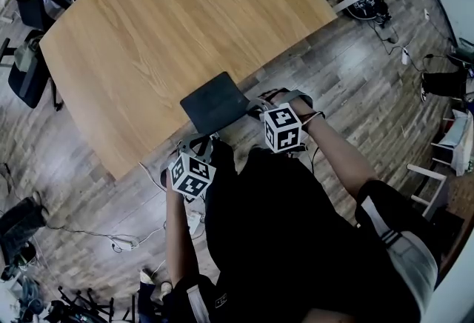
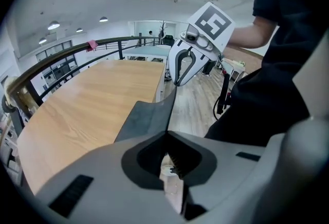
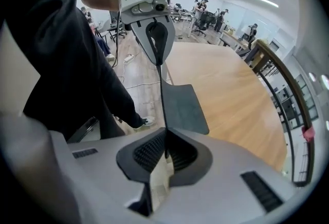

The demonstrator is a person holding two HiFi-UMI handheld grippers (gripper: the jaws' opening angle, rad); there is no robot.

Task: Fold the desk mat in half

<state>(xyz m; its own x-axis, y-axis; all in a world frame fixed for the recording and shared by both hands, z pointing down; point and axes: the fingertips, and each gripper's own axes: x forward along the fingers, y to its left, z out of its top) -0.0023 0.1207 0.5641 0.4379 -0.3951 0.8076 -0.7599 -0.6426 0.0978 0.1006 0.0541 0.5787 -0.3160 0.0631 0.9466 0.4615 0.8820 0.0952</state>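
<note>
A dark grey desk mat (image 1: 215,101) lies at the near edge of the wooden table (image 1: 170,32), its near side lifted off the wood. My left gripper (image 1: 198,142) is shut on the mat's near left corner, and my right gripper (image 1: 261,108) is shut on the near right corner. In the left gripper view the mat (image 2: 146,117) runs thin from my left gripper (image 2: 167,133) across to the right gripper (image 2: 184,66). In the right gripper view the mat's edge (image 3: 182,107) stands upright between my right gripper (image 3: 164,138) and the left gripper (image 3: 157,43).
The person in black stands against the table's near edge. Dark chairs (image 1: 26,55) sit at the table's left end. Cables and a power strip (image 1: 122,244) lie on the wood floor. A railing (image 3: 277,79) runs beyond the table's far side.
</note>
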